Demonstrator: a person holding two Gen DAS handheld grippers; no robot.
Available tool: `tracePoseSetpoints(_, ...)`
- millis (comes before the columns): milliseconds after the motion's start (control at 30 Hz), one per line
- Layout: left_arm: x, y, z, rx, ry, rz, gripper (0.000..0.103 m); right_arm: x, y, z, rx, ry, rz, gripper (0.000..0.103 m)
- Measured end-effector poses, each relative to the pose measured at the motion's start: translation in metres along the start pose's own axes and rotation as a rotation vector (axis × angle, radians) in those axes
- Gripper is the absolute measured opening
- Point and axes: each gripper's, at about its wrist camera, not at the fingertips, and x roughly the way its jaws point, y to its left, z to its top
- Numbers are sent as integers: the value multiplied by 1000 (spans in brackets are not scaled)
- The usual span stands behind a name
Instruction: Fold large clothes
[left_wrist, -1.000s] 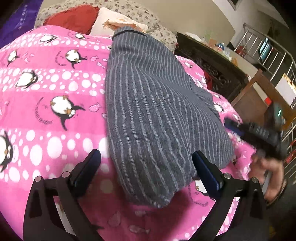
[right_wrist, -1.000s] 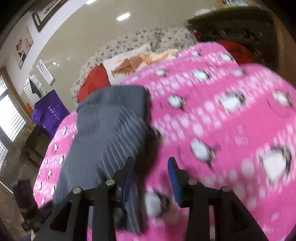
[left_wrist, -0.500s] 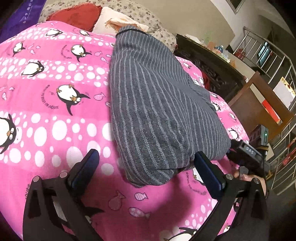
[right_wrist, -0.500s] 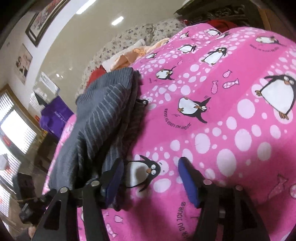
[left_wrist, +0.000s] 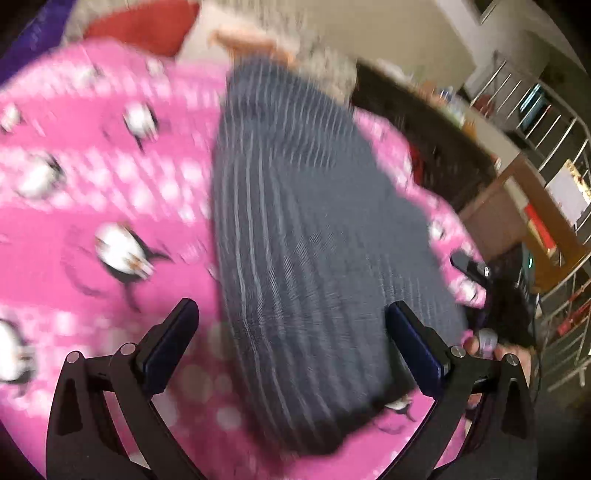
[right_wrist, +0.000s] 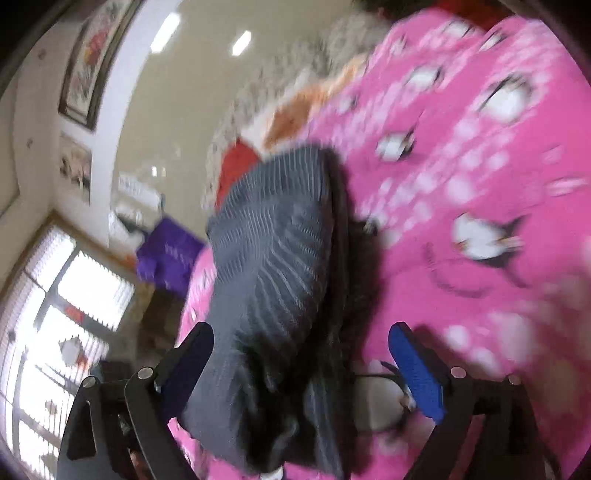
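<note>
both views are blurring now; the right gripper (right_wrist: 299, 369), jaws widening, empty, is closing on the striped garment (left_wrist: 314, 240)'s near end; left gripper (left_wrist: 291, 339) jaws are gaping, empty.

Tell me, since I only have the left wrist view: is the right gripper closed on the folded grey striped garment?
Observer: No. The right gripper is open, with the folded grey striped garment between its blue pads, ungripped.
Operator: What lies past the bed there?
Observer: A bright slatted window and a purple bag.
Operator: Anything on the wall?
Observer: A dark-framed picture below two ceiling lights.
</note>
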Motion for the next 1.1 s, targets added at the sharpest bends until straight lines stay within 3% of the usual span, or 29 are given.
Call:
tracePoseSetpoints(67, 2, -5, -5, 36, -26, -37, 102, 22, -2, 6, -31, 64, 3, 95)
tracePoseSetpoints(133, 6, -10, -11, 54, 13, -90, 102, 38, 7, 16, -133, 89, 30, 97)
tracePoseSetpoints(233, 4, -14, -16, 86, 11, -95, 102, 60, 11, 34, -217, 114, 37, 94)
tracePoseSetpoints(333, 2, -14, -18, 78, -8, -93, 102, 75, 14, 59, -260, 63, 7, 78)
tracePoseSetpoints(400, 2, -13, -18, 86, -20, -67, 101, 84, 20, 70, -331, 51, -58, 69)
tracePoseSetpoints(533, 3, -10, -18, 71, -38, -33, 84, 99, 26, 67, -389, 64, -109, 58)
tracePoseSetpoints(667, -4, -10, -18, 77, -67, -5, 55, 104, 22, 64, -351, 96, -88, 47)
tracePoseSetpoints(733, -11, -14, -14, 71, -86, -2, 46, 102, 16, 63, -280, 115, -47, 46)
tracePoseSetpoints(900, -43, -3, -12, 42, -103, -20, 43, 108, 20, 50, -109, 176, 73, 46)
tracePoseSetpoints(1100, -97, 30, -31, 21, -106, 18, 43, 136, 60, 8, -104, 262, 188, 45)
